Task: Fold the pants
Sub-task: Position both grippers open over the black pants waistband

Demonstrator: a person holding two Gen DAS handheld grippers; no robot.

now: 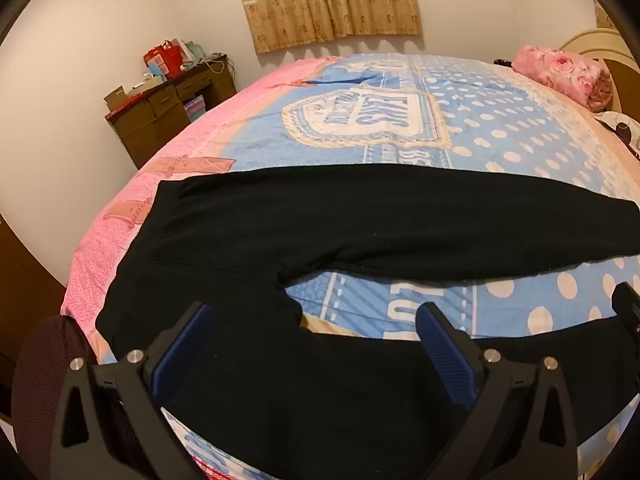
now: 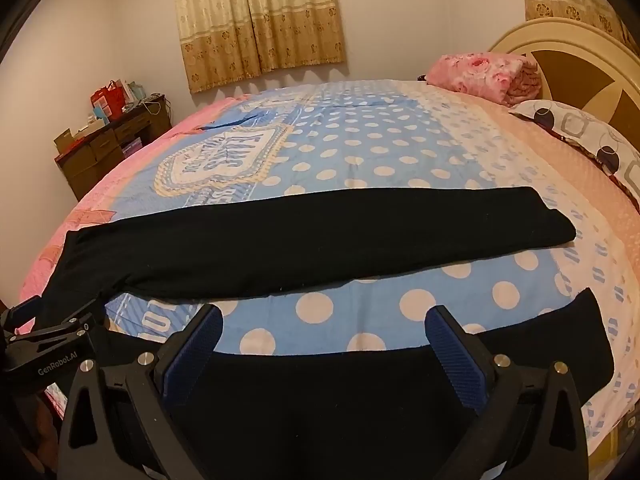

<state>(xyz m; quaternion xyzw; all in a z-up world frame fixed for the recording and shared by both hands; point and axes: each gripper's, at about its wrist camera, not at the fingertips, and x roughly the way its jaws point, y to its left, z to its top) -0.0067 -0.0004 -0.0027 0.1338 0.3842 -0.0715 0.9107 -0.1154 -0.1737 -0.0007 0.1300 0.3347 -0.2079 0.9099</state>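
**Black pants spread flat on bed, both tools open above near leg**

The black pants (image 1: 280,220) are lying unfolded across the bed, waistband toward the pink left edge of the bedspread (image 1: 520,144), legs running off to the right. The two legs are splaying apart in a narrow V; the far leg (image 2: 320,236) is lying straight across the blue dotted area, and the near leg (image 2: 520,344) is running along the front edge of the bed, its cuff ending at the right in the right wrist view.

The left tool (image 1: 314,344) is hovering over the hip and crotch region, jaws standing wide apart, with nothing clamped between the blue pads (image 1: 444,356). The right tool (image 2: 324,348) is hovering further along the near leg, jaws likewise wide apart, blue pads (image 2: 456,356) gripping nothing. Whether either tool's tips are touching the fabric cannot be told. Both tools are pointing down at a slant toward the bed.

A rolled pink floral blanket (image 2: 484,76) is sitting at the head end beside a patterned pillow (image 2: 592,136), against the cream headboard (image 2: 560,44). A dark wooden desk (image 1: 172,108) cluttered with boxes and bags is standing against the far wall, left of the beige curtains (image 2: 256,20).
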